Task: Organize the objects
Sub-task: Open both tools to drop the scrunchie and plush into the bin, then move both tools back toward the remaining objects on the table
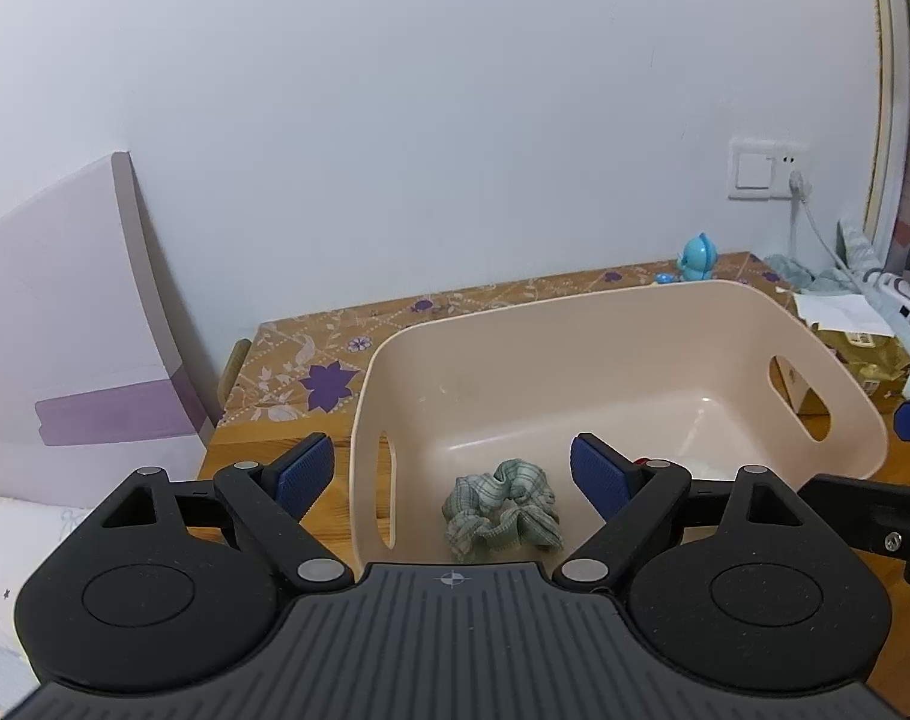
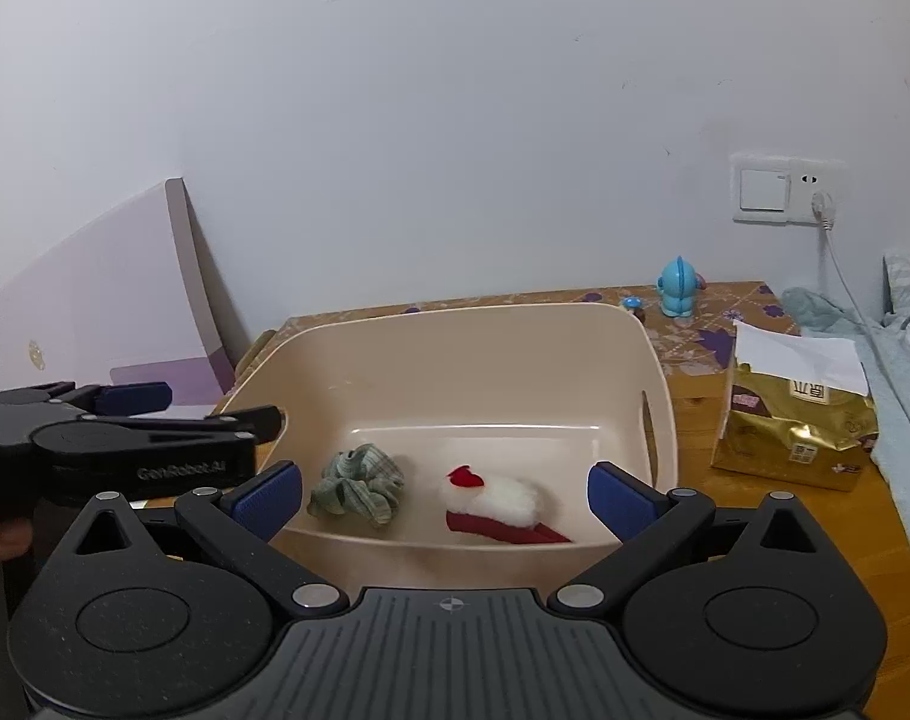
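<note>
The scrunchie (image 2: 359,483) and plush toy (image 2: 503,504) lie in the bin (image 2: 455,324), both tongs (image 1: 452,474) (image 2: 446,501) gape empty, and only the blue figurine (image 2: 678,288) at the frame's right seems left.

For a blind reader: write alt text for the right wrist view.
A beige bin on a wooden table holds a green scrunchie and a white-and-red plush. The right gripper hangs open before it, empty; the left gripper shows at left.

My left wrist view looks forward and down along its fingers, close over the beige basket (image 1: 635,324) on the bench (image 1: 263,444). My right wrist view sits just beside it, facing likewise; both share basket and wall (image 2: 455,150).
</note>
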Tool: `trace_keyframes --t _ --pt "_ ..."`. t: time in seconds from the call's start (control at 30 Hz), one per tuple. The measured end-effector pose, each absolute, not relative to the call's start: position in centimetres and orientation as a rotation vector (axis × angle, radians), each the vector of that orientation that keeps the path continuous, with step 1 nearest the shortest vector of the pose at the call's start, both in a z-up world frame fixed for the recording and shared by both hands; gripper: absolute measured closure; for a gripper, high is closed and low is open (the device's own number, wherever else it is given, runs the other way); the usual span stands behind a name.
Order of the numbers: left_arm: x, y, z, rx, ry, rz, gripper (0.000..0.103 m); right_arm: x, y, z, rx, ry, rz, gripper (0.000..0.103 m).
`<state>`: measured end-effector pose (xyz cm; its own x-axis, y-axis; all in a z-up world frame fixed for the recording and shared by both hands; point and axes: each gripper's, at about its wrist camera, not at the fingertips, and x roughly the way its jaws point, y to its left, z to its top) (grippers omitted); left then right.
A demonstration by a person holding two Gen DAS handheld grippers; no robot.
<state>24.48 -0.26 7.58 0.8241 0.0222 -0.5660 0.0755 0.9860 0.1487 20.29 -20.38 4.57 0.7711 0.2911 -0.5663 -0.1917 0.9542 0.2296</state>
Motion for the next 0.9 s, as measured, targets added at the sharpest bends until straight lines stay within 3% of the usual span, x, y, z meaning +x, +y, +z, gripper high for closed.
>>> trace_keyframes --t 0.9 --pt "15.9 1.4 6.4 0.129 0.591 -0.042 0.015 13.7 -21.2 2.2 0.148 0.693 0.242 0.0"
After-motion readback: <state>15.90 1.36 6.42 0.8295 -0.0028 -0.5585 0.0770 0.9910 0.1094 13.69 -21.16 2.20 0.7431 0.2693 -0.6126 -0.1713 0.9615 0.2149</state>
